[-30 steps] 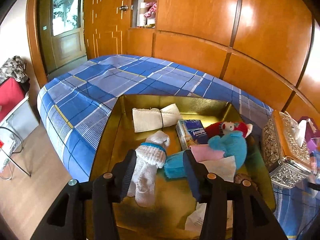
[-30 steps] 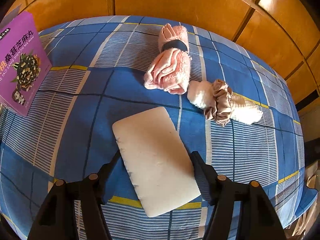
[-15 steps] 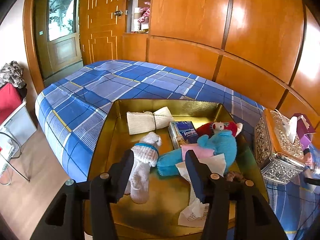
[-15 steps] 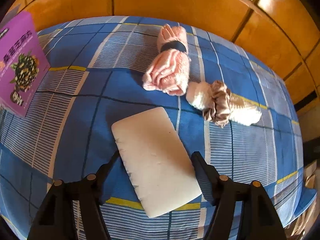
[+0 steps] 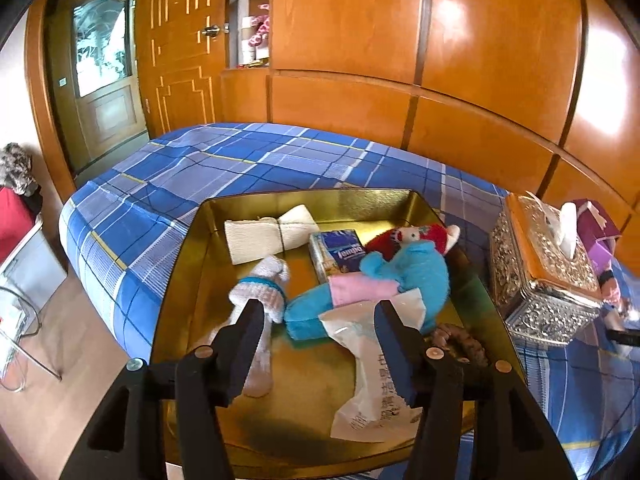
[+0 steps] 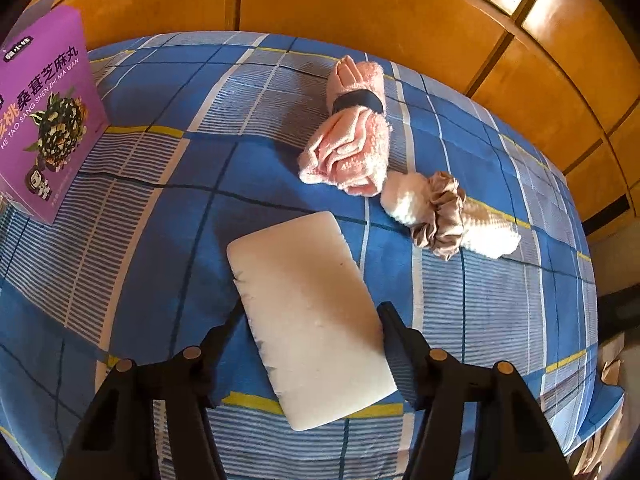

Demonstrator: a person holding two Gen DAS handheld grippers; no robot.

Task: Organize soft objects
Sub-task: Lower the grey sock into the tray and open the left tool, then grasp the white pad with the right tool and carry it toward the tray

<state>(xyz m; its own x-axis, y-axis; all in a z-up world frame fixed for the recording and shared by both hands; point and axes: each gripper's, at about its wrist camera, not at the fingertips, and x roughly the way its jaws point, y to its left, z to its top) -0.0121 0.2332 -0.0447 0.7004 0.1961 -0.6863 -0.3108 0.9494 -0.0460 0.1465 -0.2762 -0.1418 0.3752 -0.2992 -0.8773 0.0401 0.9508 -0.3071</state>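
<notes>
A gold tray (image 5: 188,280) on the blue plaid bed holds a white sock roll (image 5: 262,286), a blue plush (image 5: 416,276), a red plush (image 5: 416,236), a tissue pack (image 5: 340,252), a tied cream cloth (image 5: 268,234) and a brown scrunchie (image 5: 460,338). My left gripper (image 5: 319,306) hovers over the tray's near side, its jaws opening. A white packet (image 5: 372,376) lies loose below them. My right gripper (image 6: 310,306) straddles a white foam pad (image 6: 308,288) on the bed, jaws closing, the pad undented. Beyond lie a pink towel roll (image 6: 352,136) and a white cloth in a beige scrunchie (image 6: 440,216).
A silver tissue box (image 5: 540,280) stands right of the tray with a purple box (image 6: 44,120) behind it. Wooden wall panels (image 5: 480,80) back the bed. The bed's edge drops to the floor on the left, near a red bag (image 5: 14,216).
My left gripper has drawn back from the tray's contents and widened, and the white packet now lies spread in the tray. My right gripper's jaws have narrowed slightly around the pad.
</notes>
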